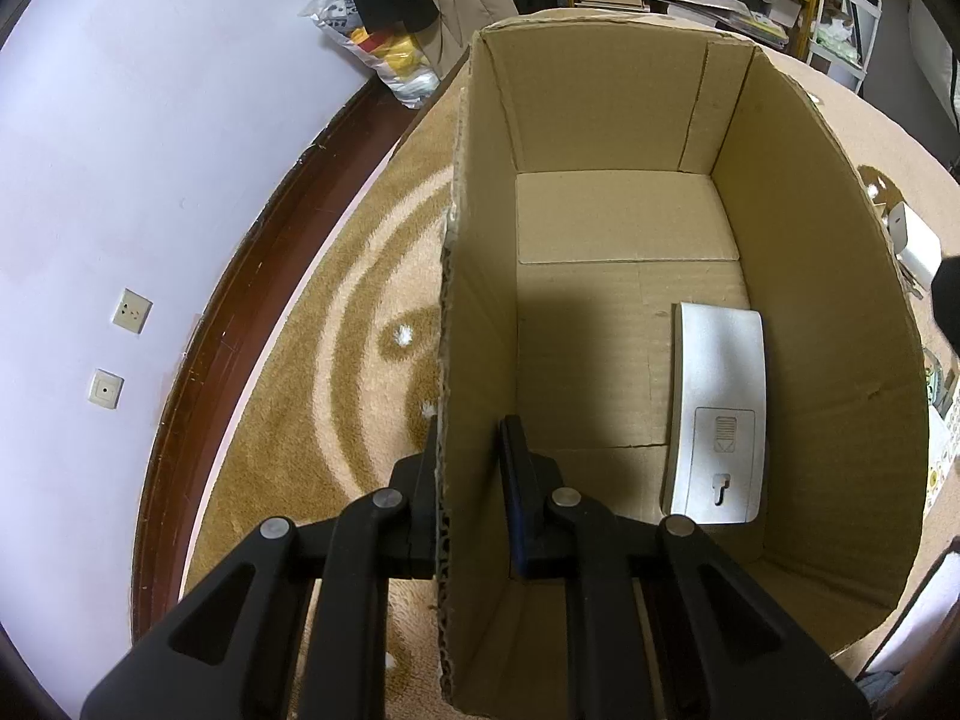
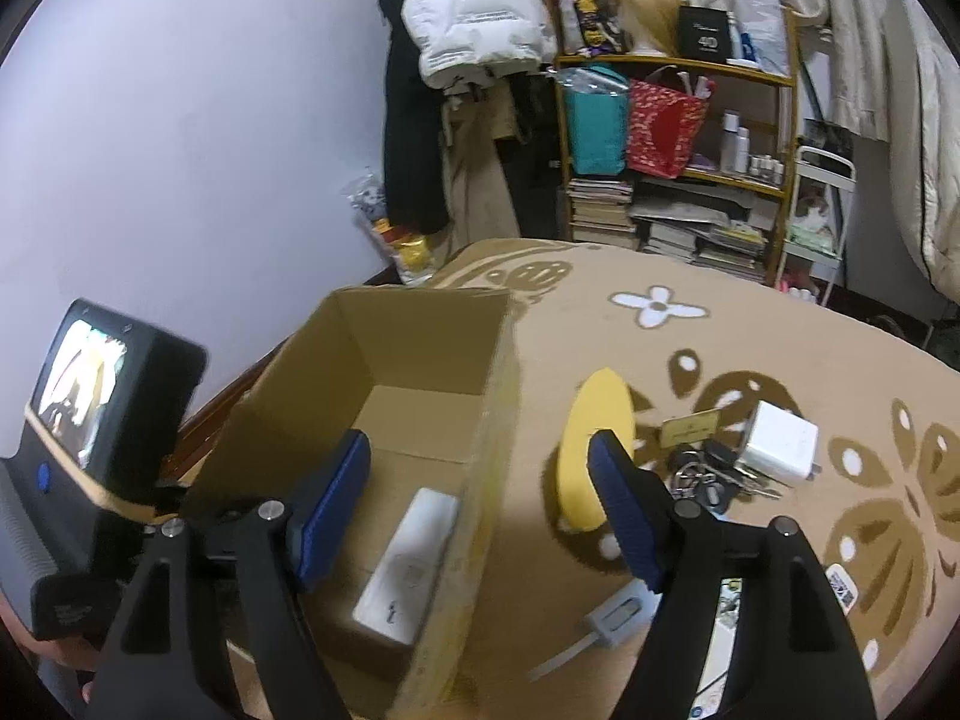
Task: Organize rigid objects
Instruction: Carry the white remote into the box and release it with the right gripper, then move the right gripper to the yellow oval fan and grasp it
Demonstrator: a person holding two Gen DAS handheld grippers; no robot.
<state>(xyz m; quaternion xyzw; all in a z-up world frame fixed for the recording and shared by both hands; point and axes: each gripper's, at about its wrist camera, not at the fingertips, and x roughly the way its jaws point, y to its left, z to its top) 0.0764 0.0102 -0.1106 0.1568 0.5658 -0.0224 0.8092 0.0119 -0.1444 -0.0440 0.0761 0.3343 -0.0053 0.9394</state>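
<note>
On a patterned rug (image 2: pixel 750 324) in a cluttered bedroom, a person working with a pair of hand-held tongs is sorting hard items into a cardboard box (image 1: pixel 798 300). At far left, the left gripper (image 1: pixel 468 468) is clenching the box's near-left wall (image 1: pixel 474 312), one finger outside and one inside, and appears to be steadying the carton. Inside, a flat silver-white device (image 1: pixel 717 414) is lying face down on the box floor against the right-hand wall, its slotted back panel showing; in the right wrist view the same device (image 2: pixel 402 570) is resting just below the open tongs. Moving right, the right gripper (image 2: pixel 480 504) is hanging released above the box's right wall, its blue-padded fingers (image 2: pixel 336 498) standing wide with nothing between them. One item, by the look of it, is already packed, and the sorting is at the point of fetching the next. Further right, out on the rug, a yellow oval object (image 2: pixel 594 456) is lying nearest the box, with a bunch of keys (image 2: pixel 708 480), a small gold card (image 2: pixel 690 426) and a white charger block (image 2: pixel 780 444) clustered just beyond it, and a white plug with cable (image 2: pixel 612 618) is lying near the bottom edge. The next move probably calls for swinging the open right tongs over to one of these, likely the yellow piece, closing across its narrow width and lifting it clear of the box rim.
</note>
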